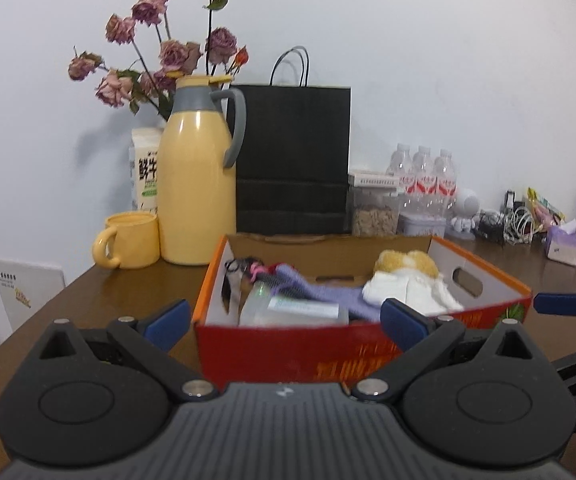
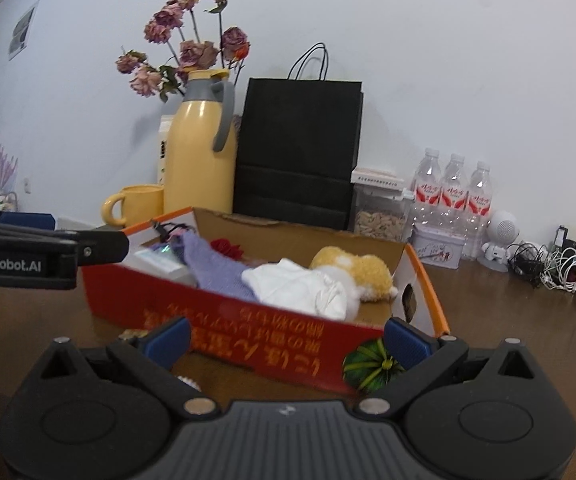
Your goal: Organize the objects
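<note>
Red cardboard box [image 1: 288, 344], open-topped, sat upright at center; purple cloth [image 1: 319, 294] at 12 o'clock inside, white cloth [image 1: 403, 292] and yellow plush toy [image 1: 405, 262] at 2 o'clock.

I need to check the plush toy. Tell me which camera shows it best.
The right wrist view: the yellow plush toy lies almost fully visible in the red box. In the left wrist view only its top shows behind the white cloth.

1. The cardboard box [image 1: 359, 344] is red outside with orange edges, plain brown inside (yellow lettering and a green striped pumpkin picture on its front, seen from the right wrist).
2. The plush toy [image 2: 357, 270] is golden yellow and white.
3. The knitted cloth [image 2: 218, 270] is lilac.
4. The thermos jug [image 1: 196, 184] is pale yellow with grey trim.
5. The paper bag [image 1: 291, 156] is black.
6. The mug [image 1: 132, 246] is yellow.
</note>
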The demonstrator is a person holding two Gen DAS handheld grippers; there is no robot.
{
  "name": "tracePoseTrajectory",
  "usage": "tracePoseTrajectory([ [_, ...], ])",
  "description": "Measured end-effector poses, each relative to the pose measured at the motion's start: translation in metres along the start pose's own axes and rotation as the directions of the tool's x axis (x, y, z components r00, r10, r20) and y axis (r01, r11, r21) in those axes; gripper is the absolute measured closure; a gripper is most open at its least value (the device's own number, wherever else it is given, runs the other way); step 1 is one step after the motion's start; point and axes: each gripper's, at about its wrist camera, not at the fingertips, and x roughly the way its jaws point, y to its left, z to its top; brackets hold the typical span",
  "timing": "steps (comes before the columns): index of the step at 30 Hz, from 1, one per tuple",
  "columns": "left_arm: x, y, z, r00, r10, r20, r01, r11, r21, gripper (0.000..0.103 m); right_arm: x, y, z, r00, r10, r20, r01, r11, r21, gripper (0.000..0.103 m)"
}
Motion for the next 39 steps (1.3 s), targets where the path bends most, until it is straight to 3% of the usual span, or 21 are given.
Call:
tracePoseTrajectory([
  [13, -0.032, 0.011, -0.019, 0.996, 0.014, -0.093, -0.013, 1.0, 0.009, 0.0, -0.022, 0.013, -0.017, 0.995, 0.048, -0.089, -0.049, 0.999, -0.012, 0.0],
  [22, -0.036, 0.025, -0.03, 0.988, 0.028, -0.151, -0.03, 1.0, -0.009, 0.0, -0.003, 0.03, -0.024, 0.975, 0.088, -0.202, -0.096, 0.995, -0.03, 0.002],
  [25, -0.037, 0.028, -0.03, 0.987, 0.034, -0.157, -0.037, 0.999, -0.014, 0.0, 0.008, 0.035, -0.019, 0.967, 0.112, -0.228, -0.123, 0.992, -0.037, 0.009],
  [30, -0.037, 0.033, -0.031, 0.986, 0.042, -0.161, -0.046, 0.999, -0.022, 0.0, 0.029, 0.042, -0.012, 0.957, 0.132, -0.258, -0.149, 0.988, -0.047, 0.03],
  [35, -0.033, 0.036, -0.033, 0.984, 0.046, -0.171, -0.052, 0.998, -0.029, 0.0, 0.039, 0.049, -0.013, 0.954, 0.141, -0.265, -0.161, 0.985, -0.057, 0.035],
  [38, -0.029, 0.035, -0.035, 0.982, 0.05, -0.181, -0.056, 0.998, -0.027, 0.0, 0.036, 0.049, -0.014, 0.954, 0.161, -0.254, -0.179, 0.982, -0.052, 0.061],
  [39, -0.028, 0.034, -0.035, 0.982, 0.053, -0.181, -0.059, 0.998, -0.025, 0.0, 0.035, 0.049, -0.015, 0.955, 0.164, -0.248, -0.183, 0.981, -0.056, 0.065],
])
